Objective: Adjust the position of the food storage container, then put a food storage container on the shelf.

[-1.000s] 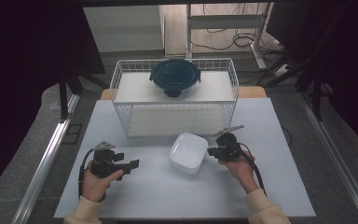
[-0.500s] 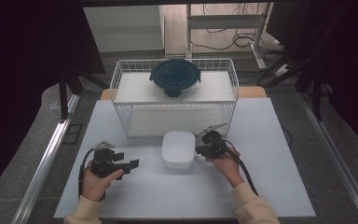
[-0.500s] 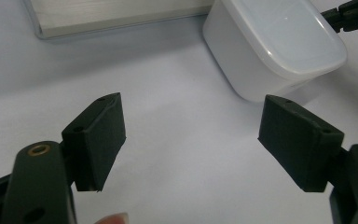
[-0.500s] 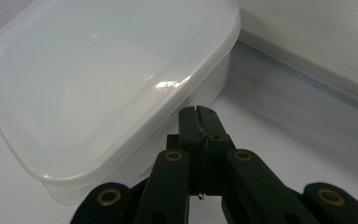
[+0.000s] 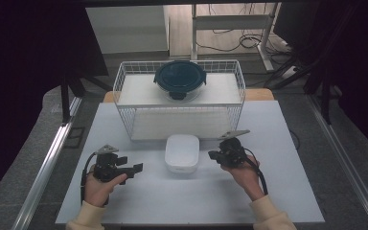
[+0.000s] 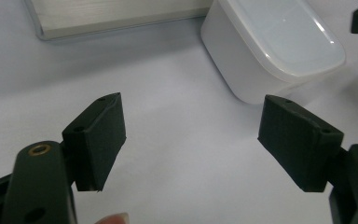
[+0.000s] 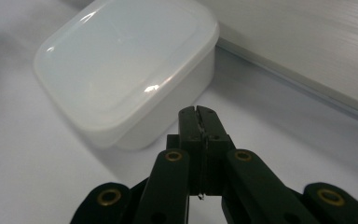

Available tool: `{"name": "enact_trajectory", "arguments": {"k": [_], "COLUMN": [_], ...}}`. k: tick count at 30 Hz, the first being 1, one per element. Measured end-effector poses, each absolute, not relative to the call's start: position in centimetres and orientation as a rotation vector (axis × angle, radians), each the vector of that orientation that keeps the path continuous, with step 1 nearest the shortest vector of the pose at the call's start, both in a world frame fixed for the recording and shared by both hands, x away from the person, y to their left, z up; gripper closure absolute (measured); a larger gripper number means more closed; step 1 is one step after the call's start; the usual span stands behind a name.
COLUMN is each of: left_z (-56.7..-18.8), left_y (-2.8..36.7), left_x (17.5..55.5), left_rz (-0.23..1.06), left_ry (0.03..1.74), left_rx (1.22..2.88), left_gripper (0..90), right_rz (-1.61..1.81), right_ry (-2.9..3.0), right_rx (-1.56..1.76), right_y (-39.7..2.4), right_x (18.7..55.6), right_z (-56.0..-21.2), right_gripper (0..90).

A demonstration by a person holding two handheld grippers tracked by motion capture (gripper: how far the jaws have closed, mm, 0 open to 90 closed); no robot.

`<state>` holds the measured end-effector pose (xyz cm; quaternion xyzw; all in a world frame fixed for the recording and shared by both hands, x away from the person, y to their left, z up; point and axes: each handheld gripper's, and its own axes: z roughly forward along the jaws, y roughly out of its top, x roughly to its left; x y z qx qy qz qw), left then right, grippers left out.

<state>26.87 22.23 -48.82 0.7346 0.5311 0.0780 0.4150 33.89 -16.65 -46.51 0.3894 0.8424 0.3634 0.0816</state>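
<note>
— Counter (image 5: 278, 191) first: what's sitting on that pale grey top?

— A white rectangular plastic container with a milky lid (image 5: 182, 153), lying flat a little below the middle of the high view. Behind it, toward the top of the frame, stands a white wire basket (image 5: 124, 96) with a round dark-lidded glass bowl (image 5: 179, 79) resting on its upper level.

— And the hands?

— Both come in from the bottom edge. The right claw (image 5: 212, 155) is just to the right of the container, its tips pointing left at the container's side. From above I can't say whether the tips touch the wall or stop just short of it.

— Is it gripping anything?

— No. In the right gripper view its two black jaws are pressed flat together with nothing between them, and the container fills the upper left of that frame, tilted as the camera sees it.

— The left one?

— The left claw (image 5: 136, 167) rests at the lower left of the high view, well apart from the container, pointing right. In the left gripper view its jaws stand wide, bare counter between them, holding nothing. The container sits in the upper right of that frame.
</note>
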Motion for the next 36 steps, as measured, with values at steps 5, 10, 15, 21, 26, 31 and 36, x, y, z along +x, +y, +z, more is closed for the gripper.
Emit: {"name": "enact_trajectory", "arguments": {"k": [5,10,15,21,26,31,36], "left_z": [-48.7,-48.6,-48.5,-48.5,-48.4,-48.2,-48.0], "left_y": [22.3,22.5,22.7,22.8,22.6,22.4,21.9], "left_x": [26.8,26.8,26.8,26.9,26.8,27.0,27.3], "left_rz": [0.181,0.172,0.166,0.158,0.158,0.148,0.129], "left_ry": [1.331,1.34,1.339,1.337,1.333,1.33,1.32], "left_rx": [1.828,1.813,1.804,1.803,1.8,1.787,1.785], "left_gripper": [22.3,22.6,22.7,22.7,22.8,22.5,23.1], "right_rz": [1.127,1.164,1.195,1.221,1.242,1.278,1.31], "right_ry": [2.49,2.467,2.442,2.393,2.39,2.387,2.396], "right_rx": [1.191,1.234,1.274,1.312,1.325,1.335,1.33], "right_y": [-18.4,-20.0,-20.7,-21.2,-21.2,-21.3,-21.1], "right_x": [32.8,32.0,31.9,31.8,31.8,31.8,31.8], "right_z": [-46.2,-46.3,-46.5,-46.1,-46.1,-45.9,-45.6], "right_gripper": [89.0,86.6,54.3,37.4,32.2,29.3,29.7]}}
